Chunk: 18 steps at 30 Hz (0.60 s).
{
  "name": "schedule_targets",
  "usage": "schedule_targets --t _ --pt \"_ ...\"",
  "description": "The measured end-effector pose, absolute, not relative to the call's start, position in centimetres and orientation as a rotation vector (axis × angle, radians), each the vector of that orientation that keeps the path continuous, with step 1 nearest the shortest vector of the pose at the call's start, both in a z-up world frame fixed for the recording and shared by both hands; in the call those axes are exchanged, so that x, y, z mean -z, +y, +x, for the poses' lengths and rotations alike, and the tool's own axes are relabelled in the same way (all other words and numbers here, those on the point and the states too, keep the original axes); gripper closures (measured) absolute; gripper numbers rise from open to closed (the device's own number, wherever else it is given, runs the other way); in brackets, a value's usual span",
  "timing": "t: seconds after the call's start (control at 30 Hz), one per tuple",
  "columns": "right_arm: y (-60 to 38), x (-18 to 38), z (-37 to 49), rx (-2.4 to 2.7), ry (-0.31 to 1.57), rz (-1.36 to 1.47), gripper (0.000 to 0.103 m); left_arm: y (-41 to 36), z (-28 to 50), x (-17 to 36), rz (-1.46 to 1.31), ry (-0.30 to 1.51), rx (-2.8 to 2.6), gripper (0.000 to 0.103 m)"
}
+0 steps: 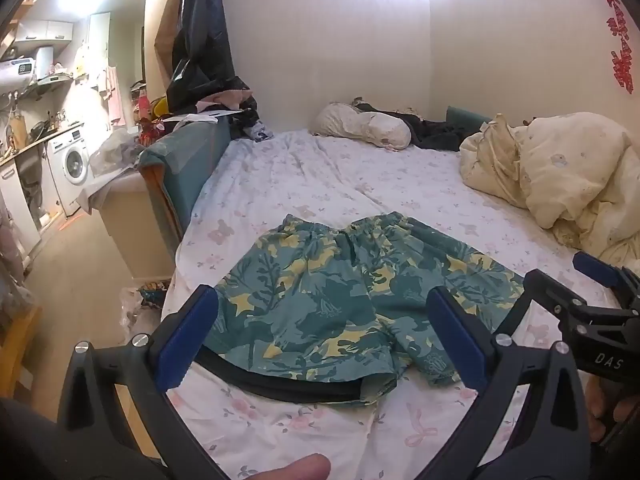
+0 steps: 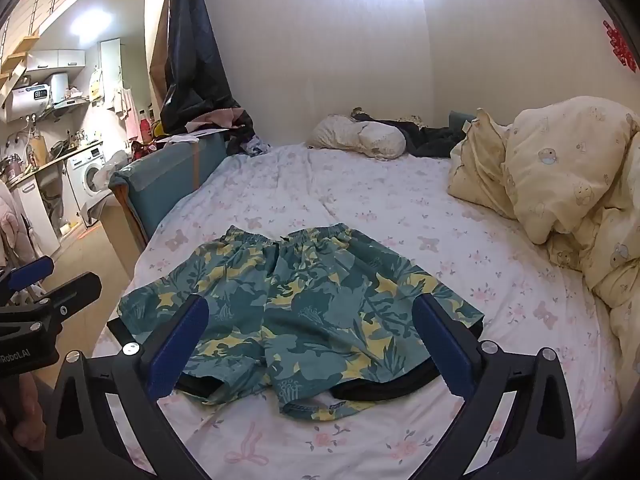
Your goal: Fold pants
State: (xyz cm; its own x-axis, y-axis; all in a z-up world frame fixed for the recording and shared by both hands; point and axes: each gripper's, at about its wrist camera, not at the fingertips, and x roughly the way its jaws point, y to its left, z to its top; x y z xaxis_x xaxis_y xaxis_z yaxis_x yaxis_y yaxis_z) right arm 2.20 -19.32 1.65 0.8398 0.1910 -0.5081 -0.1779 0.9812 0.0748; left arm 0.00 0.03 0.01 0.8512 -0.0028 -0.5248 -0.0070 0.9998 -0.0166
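- Since the teal shorts with the yellow-and-dark leaf print (image 1: 344,300) are spread flat on the white bedsheet with pale pink bears and flowers (image 1: 320,176), waistband away from me and leg hems toward me, I judge them laid out so that a first fold has clean edges to work from; no fold is made yet.
- Left side: my left gripper (image 1: 324,344) hangs above the near edge of the bed, blue pads wide apart, nothing between them. The shorts lie just ahead and below; the black-trimmed hem of the left leg runs between the pads.
- Centre: the crotch seam sits about midway between the two tools, so each one faces its own leg.
- Right side: my right gripper (image 2: 320,344) is likewise fully spread and empty, held over the hems; the right leg's black trim lies near its right pad.
- Cream quilt with a small bear print (image 2: 568,168) is bunched well apart on the right, leaving bare sheet around the shorts.
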Motion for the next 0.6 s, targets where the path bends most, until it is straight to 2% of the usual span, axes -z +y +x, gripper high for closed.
schedule_targets --t 0.6 --pt "-19.35 -1.57 2.14 -0.199 0.537 0.026 0.0 0.05 0.0 -0.45 -0.004 0.541 -0.009 0.001"
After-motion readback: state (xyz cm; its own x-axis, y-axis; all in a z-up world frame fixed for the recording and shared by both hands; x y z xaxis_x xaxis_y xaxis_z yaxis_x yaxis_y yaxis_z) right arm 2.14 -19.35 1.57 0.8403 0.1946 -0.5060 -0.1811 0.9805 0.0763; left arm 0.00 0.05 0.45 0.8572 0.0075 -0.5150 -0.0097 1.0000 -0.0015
